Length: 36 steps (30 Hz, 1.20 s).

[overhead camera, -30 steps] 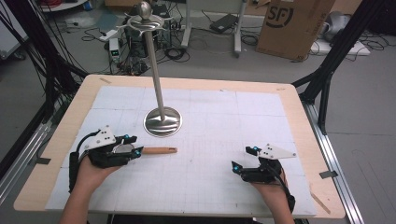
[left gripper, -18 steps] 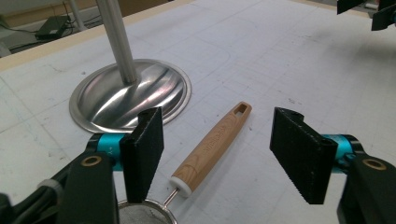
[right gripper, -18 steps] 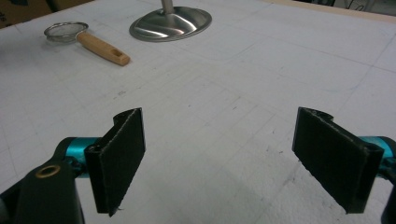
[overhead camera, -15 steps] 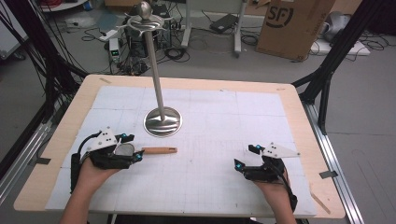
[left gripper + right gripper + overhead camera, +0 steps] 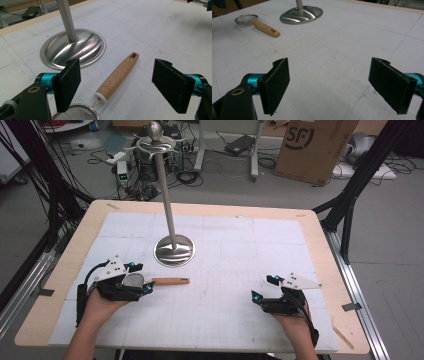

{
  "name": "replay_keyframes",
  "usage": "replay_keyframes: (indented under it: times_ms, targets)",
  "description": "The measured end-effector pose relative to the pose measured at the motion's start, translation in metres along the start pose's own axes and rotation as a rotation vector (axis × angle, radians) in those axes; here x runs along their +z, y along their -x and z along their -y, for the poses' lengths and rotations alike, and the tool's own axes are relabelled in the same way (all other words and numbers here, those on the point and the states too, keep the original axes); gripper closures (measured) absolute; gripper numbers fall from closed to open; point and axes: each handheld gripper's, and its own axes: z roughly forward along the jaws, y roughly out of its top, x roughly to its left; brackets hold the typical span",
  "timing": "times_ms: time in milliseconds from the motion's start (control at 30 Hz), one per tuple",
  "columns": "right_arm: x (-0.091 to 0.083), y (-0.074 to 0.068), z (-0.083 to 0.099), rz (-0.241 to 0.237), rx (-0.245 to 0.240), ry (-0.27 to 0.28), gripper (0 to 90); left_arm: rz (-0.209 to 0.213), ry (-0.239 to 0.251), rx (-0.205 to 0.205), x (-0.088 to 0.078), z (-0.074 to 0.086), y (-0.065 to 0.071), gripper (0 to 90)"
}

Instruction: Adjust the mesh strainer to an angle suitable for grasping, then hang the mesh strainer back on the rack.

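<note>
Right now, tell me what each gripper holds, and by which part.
Nothing is held. The left gripper has just been opening; the strainer lies on the table between its jaws, untouched. The right gripper stands open, holding nothing.

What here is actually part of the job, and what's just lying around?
In use:
- small strainer with a wooden handle, lying on the table between the left gripper jaws, which have just been opening
- steel stand, probably for hanging it

Just about:
- right gripper, open and idle
- cardboard box and cables on the floor
</note>
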Motion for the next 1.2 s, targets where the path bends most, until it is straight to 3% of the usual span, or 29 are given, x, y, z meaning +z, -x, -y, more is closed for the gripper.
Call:
replay_keyframes:
  times_ms: [633,1000,1200]
  targets:
    - [-0.003,0.000,0.003,0.006,0.000,-0.003,16.2,-0.001,0.000,-0.007,0.005,0.000,-0.002,22.9]
    - [-0.007,-0.002,0.001,0.000,-0.001,0.010,16.3,0.002,-0.087,0.051,0.015,-0.012,-0.002,23.7]
    - [-0.007,-0.002,0.000,-0.001,0.001,0.016,16.2,0.012,-0.188,0.115,0.031,-0.019,-0.003,29.4]
